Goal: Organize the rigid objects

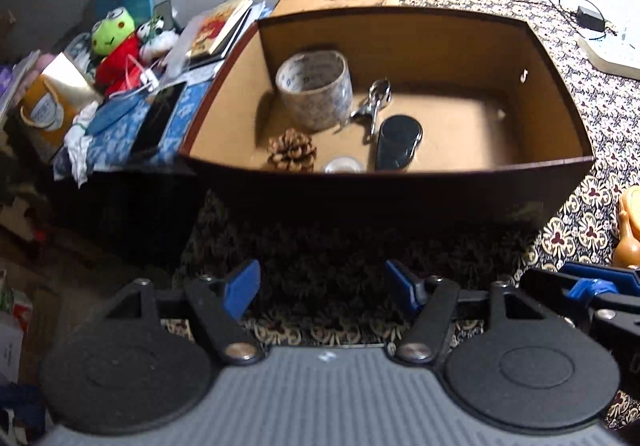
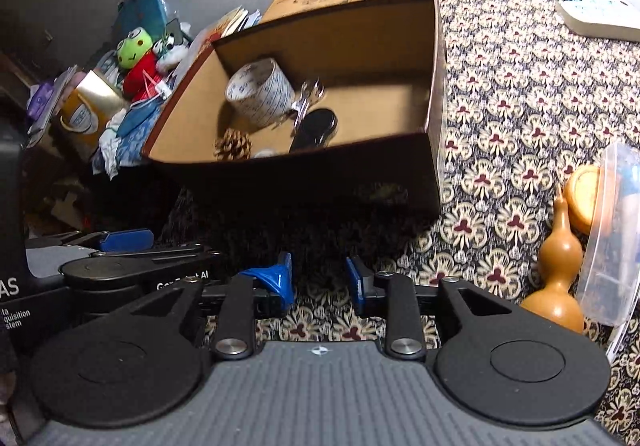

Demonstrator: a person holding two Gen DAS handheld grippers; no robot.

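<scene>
Okay: one cardboard box [image 1: 400, 182] on the patterned desk [image 2: 520, 94], holding one tape roll [image 1: 314, 88], one scaly pinecone [image 1: 291, 150], one metal clip [image 1: 372, 106], one black oval case [image 1: 398, 142]; one smooth gourd [image 2: 556, 270] right; left claw [image 1: 320, 288] wide, empty; right claw [image 2: 318, 280] narrower, empty

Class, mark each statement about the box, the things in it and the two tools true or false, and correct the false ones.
1. A tape roll lies in the box. True.
2. The pine cone sits on the cloth outside the box. False: it is inside, near the front wall.
3. The left tool grips the tape roll. False: its jaws stand open with nothing between them.
4. A gourd stands on the patterned cloth, to the right of the box. True.
5. The right tool holds nothing. True.
6. The box is closed with a lid. False: it is open on top.
</scene>
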